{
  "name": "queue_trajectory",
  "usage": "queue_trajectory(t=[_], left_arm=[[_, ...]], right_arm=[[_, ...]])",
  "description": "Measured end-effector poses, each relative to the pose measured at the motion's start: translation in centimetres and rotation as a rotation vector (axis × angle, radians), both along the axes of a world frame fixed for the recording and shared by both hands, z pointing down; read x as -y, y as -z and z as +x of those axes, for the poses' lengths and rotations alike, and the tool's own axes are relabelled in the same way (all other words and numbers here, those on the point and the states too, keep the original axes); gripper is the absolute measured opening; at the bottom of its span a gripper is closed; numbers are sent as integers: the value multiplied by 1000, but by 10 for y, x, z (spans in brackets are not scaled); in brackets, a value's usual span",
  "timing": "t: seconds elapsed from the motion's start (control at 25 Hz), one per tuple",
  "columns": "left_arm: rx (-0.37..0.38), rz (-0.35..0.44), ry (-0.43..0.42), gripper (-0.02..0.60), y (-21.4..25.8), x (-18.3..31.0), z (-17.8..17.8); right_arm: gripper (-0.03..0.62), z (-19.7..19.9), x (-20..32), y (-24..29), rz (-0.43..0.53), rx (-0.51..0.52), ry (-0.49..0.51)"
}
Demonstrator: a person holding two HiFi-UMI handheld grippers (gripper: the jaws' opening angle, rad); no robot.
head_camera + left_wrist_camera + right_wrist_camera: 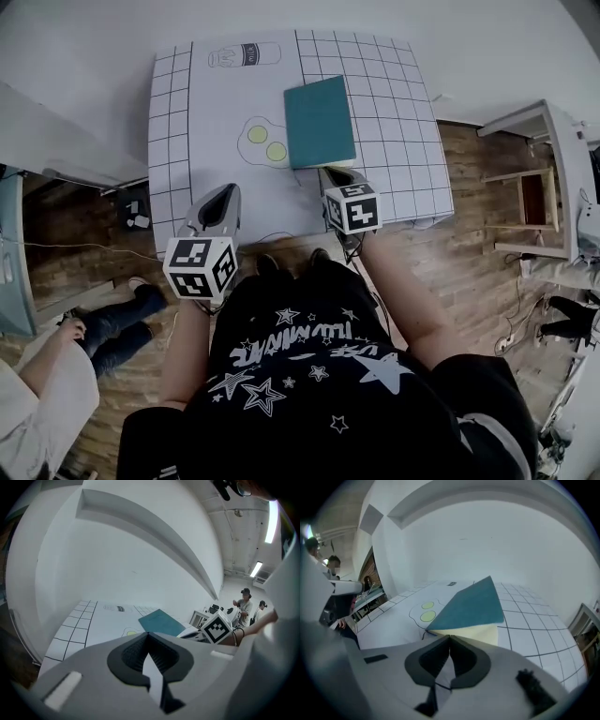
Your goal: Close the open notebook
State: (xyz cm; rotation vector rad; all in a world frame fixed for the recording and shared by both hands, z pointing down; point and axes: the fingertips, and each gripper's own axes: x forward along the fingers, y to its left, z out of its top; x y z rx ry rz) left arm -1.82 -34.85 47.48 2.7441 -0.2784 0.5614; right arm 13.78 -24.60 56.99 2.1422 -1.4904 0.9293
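Observation:
A teal notebook (320, 122) lies shut and flat on the white gridded mat (394, 112), right of middle. In the right gripper view the notebook (474, 603) lies just ahead of my jaws, its cream page edges facing me. The right gripper (332, 172) hovers at the notebook's near edge, shut with nothing between its jaws, which meet (450, 637). The left gripper (228, 191) hangs over the mat's near edge, left of the notebook and apart from it. It is also shut and empty (148, 635). From the left gripper view the notebook (159, 621) shows ahead to the right.
A fried-egg drawing (264, 141) is printed left of the notebook, and a bottle outline (244, 55) near the far edge. A wall backs the table. A person crouches on the wood floor (103, 328) at left. Wooden furniture (530, 197) stands at right.

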Motion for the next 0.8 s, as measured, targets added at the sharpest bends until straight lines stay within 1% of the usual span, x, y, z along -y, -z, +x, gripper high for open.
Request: queue_trajectory(t=[0.08, 0.16, 0.24, 0.32, 0.36, 0.4, 0.56, 0.68, 0.8], left_arm=[[2, 2, -1, 8, -3, 4, 0], [5, 4, 7, 8, -6, 9, 0], [3, -2, 20, 8, -7, 11, 1], [-2, -9, 31, 8, -5, 11, 3], [-2, -8, 35, 8, -4, 11, 3], [0, -6, 40, 8, -4, 11, 4], [-6, 7, 79, 8, 3, 9, 9], [-15, 19, 113, 8, 8, 6, 14], [0, 32, 161, 8, 8, 2, 16]], right_arm=[[15, -8, 0, 5, 5, -24, 24], [15, -20, 6, 13, 22, -58, 76], [15, -26, 12, 26, 47, -125, 122], [15, -19, 18, 41, 68, -216, 143], [15, -12, 21, 46, 70, -245, 143], [15, -3, 23, 48, 66, -251, 134], [15, 33, 16, 30, 4, -170, 81], [15, 46, 8, 12, -57, -138, 116], [15, 49, 2, -3, -83, -102, 171]])
